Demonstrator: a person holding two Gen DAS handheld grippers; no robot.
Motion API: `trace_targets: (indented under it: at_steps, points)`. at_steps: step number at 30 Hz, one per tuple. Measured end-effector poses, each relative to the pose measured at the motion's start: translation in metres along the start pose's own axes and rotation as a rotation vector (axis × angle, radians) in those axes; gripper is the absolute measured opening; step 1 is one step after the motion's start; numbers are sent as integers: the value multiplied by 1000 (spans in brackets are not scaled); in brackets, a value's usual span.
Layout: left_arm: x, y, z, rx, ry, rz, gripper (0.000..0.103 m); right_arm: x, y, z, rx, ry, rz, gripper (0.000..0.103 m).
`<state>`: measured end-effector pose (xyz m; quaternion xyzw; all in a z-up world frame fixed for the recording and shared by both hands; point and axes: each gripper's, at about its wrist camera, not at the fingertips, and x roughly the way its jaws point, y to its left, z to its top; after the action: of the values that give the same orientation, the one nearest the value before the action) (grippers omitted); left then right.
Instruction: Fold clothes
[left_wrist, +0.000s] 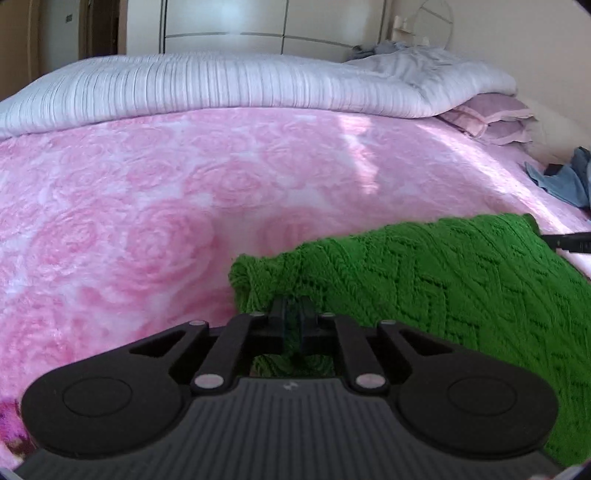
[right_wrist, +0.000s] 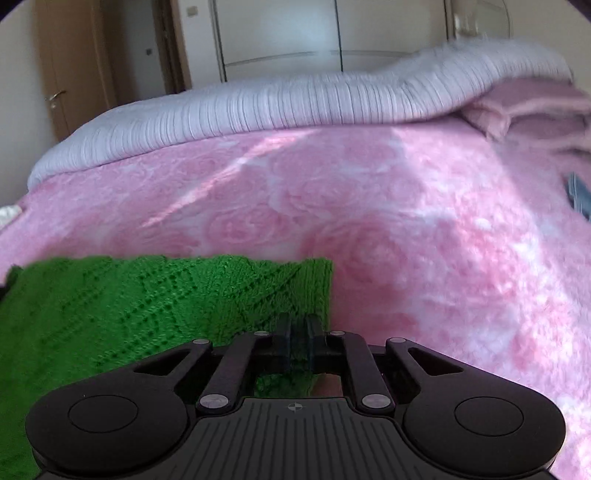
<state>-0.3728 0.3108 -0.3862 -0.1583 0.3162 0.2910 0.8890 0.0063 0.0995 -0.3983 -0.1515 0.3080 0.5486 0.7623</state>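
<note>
Green knitted garment (left_wrist: 424, 273) hangs stretched between the two grippers, just above the pink rose-patterned blanket (left_wrist: 147, 206). The left gripper (left_wrist: 293, 308) has its fingers pressed together on the garment's bunched left corner, with knit showing between and just beyond the fingertips and spreading away to their right. The right gripper (right_wrist: 298, 325) is likewise clamped on the garment (right_wrist: 147, 295), gripping its right edge, with the fabric running off to the left of its fingers. Well beyond both sets of fingers lies a pale striped duvet (left_wrist: 221, 85), and blue clothes (left_wrist: 569, 181) sit far to the right.
</note>
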Motion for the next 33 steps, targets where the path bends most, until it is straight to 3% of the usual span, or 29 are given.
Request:
trace_targets:
  at_steps: [3,6,10,14,17,20,25,28,30,33]
  points:
    - [-14,0,2,-48,4,8,7,-15,8,5,6,26,-36,11]
    - [-57,-8,-7,-96,-50,-31,9,-46,14,2,32,19,-61,11]
    - [-104,-40,-35,-59,-68,-69,9,-114,25,-34,76,-49,-29,11]
    - [-131,-71,-71,-4,-78,-88,9,-150,51,-81,93,-46,-37,11]
    - [-120,-84,-98,48,-29,-25,14,-153,64,-104,98,-78,-66,11]
    - [-123,-89,-101,50,-41,12,15,-141,70,-117,77,-66,-129,11]
    - [-144,-98,-93,65,-91,32,14,-162,81,-99,87,-90,-128,11]
    - [-137,-106,-97,68,-58,39,14,-170,95,-98,77,-139,-75,11]
    - [-126,-114,-103,82,-15,73,15,-157,103,-104,88,-96,-58,12]
    - [-123,-125,-108,117,-28,129,15,-139,112,-112,94,-35,-72,12]
